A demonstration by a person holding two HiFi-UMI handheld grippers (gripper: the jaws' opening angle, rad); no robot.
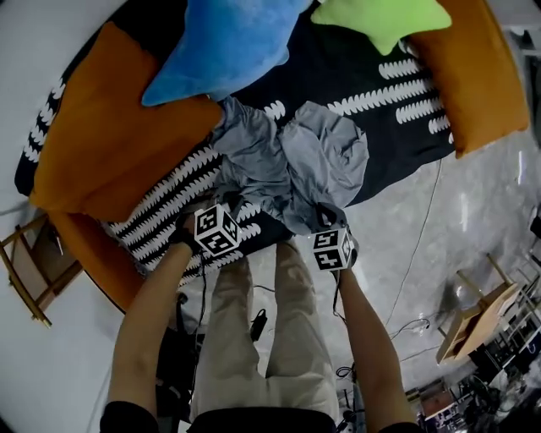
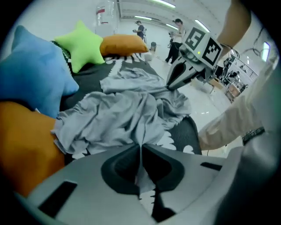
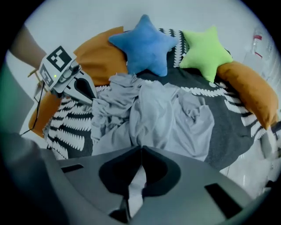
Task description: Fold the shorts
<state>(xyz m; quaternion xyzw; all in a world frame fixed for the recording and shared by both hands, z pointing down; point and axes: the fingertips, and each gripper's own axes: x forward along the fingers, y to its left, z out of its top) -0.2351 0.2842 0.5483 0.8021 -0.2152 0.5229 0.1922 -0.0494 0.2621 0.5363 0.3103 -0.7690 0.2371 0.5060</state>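
Head view, shorts (image 1: 292, 165): grey, crumpled in a heap on the dark leaf-print bedspread (image 1: 397, 127), at its near edge, approx. middle.
Head view, left gripper (image 1: 225, 205): we see it pointing steeply down, tips at the shorts' near-left edge.
Head view, right gripper (image 1: 322, 221): same pose, tips at the near-right edge; the two are apart w/ cloth btwn them.
Head view, pillows: blue star pillow (image 1: 224, 42) just beside the shorts, far left; green star pillow (image 1: 385, 17) far right, well apart from them.
Head view, cushions: left orange cushion (image 1: 101, 144) and right orange cushion (image 1: 473, 68) flank the bedspread.
Head view, floor (image 1: 473, 220): pale and glossy, right of the bed.
Left gripper view, left gripper (image 2: 140, 148): jaws pressed together, a thin fold of the grey shorts pinched btwn them.
Left gripper view, shorts (image 2: 118, 116): we see them bunched just beyond the jaws, the blue star pillow (image 2: 30, 74) to their left.
Left gripper view, right gripper (image 2: 169, 86): tips on the cloth's right side.
Right gripper view, right gripper (image 3: 141, 150): jaws closed, a strip of the shorts clamped btwn them.
Right gripper view, shorts (image 3: 167, 118): we see them rumpled, spread beyond the jaws toward both star pillows.
Right gripper view, left gripper (image 3: 92, 99): tips at the cloth's left edge.
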